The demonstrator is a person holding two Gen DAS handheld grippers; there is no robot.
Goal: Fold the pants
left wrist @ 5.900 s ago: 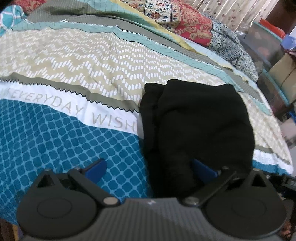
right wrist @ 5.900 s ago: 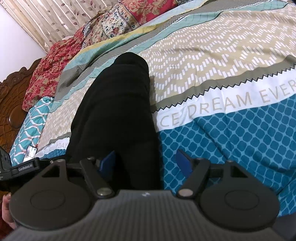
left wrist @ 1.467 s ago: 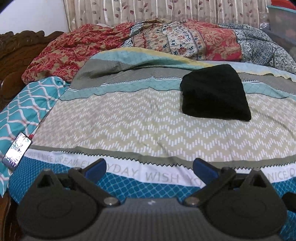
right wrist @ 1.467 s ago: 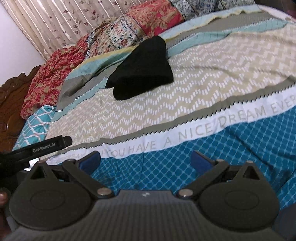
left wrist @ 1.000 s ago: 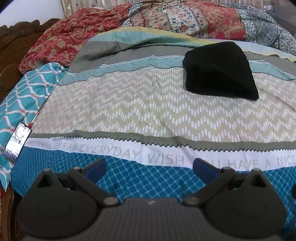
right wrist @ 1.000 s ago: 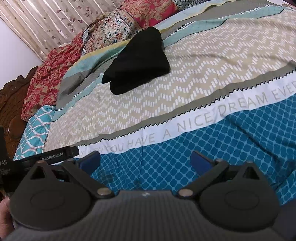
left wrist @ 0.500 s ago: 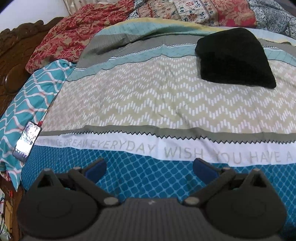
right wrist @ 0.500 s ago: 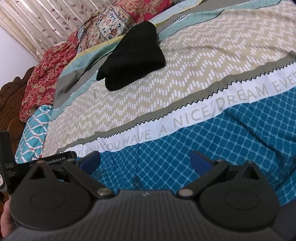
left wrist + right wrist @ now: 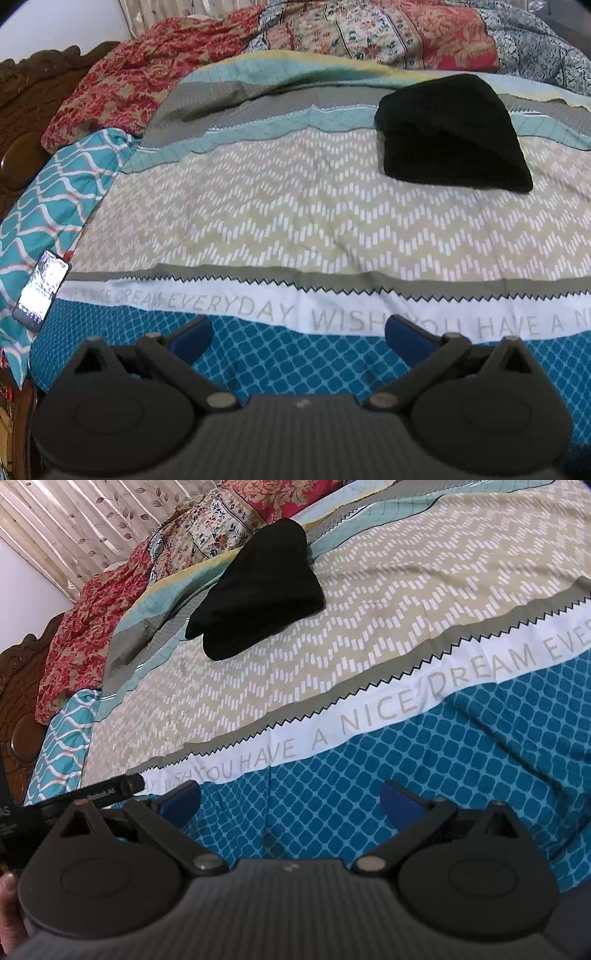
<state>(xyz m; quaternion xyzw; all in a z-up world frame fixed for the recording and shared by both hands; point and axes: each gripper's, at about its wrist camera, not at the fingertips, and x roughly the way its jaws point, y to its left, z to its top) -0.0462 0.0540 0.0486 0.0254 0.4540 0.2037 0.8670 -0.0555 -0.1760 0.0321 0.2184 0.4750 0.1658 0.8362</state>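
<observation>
The black pants (image 9: pixel 450 133) lie folded into a compact bundle on the far part of the bedspread; they also show in the right wrist view (image 9: pixel 258 590). My left gripper (image 9: pixel 297 336) is open and empty, low over the blue patterned band near the bed's front edge, far from the pants. My right gripper (image 9: pixel 290 801) is open and empty too, over the same blue band. Part of the left gripper's body (image 9: pixel 92 794) shows at the left of the right wrist view.
The patterned bedspread (image 9: pixel 295 221) covers the bed. A phone (image 9: pixel 40 290) lies at the left edge. Red floral bedding (image 9: pixel 147 85) is piled at the back. A carved wooden headboard (image 9: pixel 22 110) stands at the left, curtains (image 9: pixel 74 524) behind.
Both grippers have drawn back from the folded pants, which now lie farther away. Over the last second the views shifted slightly; the pants have not moved. Both grippers stay open.
</observation>
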